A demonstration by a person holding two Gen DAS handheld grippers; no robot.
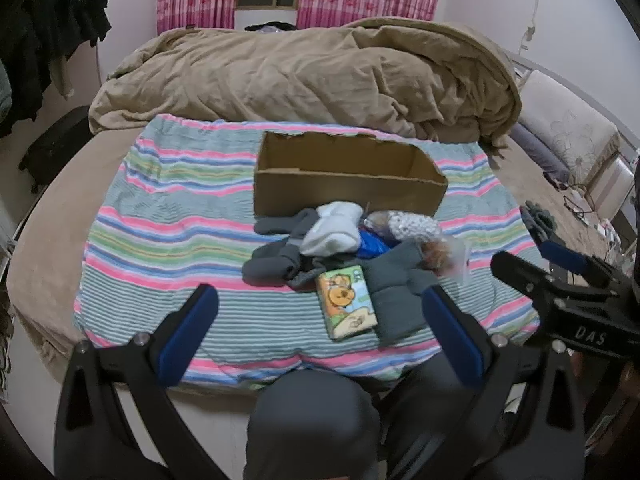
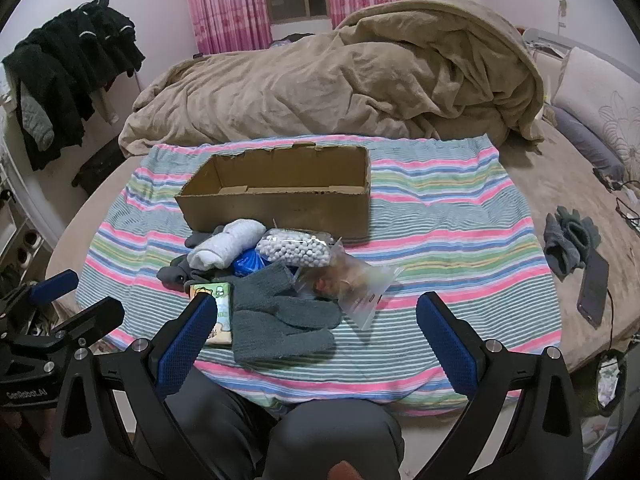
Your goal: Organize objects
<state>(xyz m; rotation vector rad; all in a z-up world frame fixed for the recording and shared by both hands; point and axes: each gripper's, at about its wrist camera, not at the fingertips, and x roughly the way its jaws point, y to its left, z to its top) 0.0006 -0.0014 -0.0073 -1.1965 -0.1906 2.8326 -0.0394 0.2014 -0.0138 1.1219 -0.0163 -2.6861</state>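
Observation:
An open cardboard box point(image 1: 348, 192) point(image 2: 280, 204) lies on the striped cloth point(image 1: 160, 232) point(image 2: 460, 216) on the bed. In front of it is a pile: a white sock roll point(image 1: 334, 228) point(image 2: 228, 246), dark grey socks point(image 1: 276, 260), grey gloves point(image 1: 396, 292) point(image 2: 280, 316), a green cartoon packet point(image 1: 346, 302) point(image 2: 218, 308), a bag of white beads point(image 1: 412, 226) point(image 2: 296, 250), a blue item point(image 1: 370, 246) point(image 2: 248, 264) and a clear zip bag point(image 1: 444, 258) point(image 2: 352, 284). My left gripper point(image 1: 320, 312) is open and empty, just short of the pile. My right gripper point(image 2: 316, 320) is open and empty over the gloves.
A rumpled tan duvet point(image 1: 304, 76) point(image 2: 340, 80) fills the bed's far half. Another grey glove pair point(image 2: 570, 240) and a phone point(image 2: 594, 288) lie on the bed at the right. Dark clothes point(image 2: 68, 68) hang at the left. My knees point(image 1: 312, 420) are at the near bed edge.

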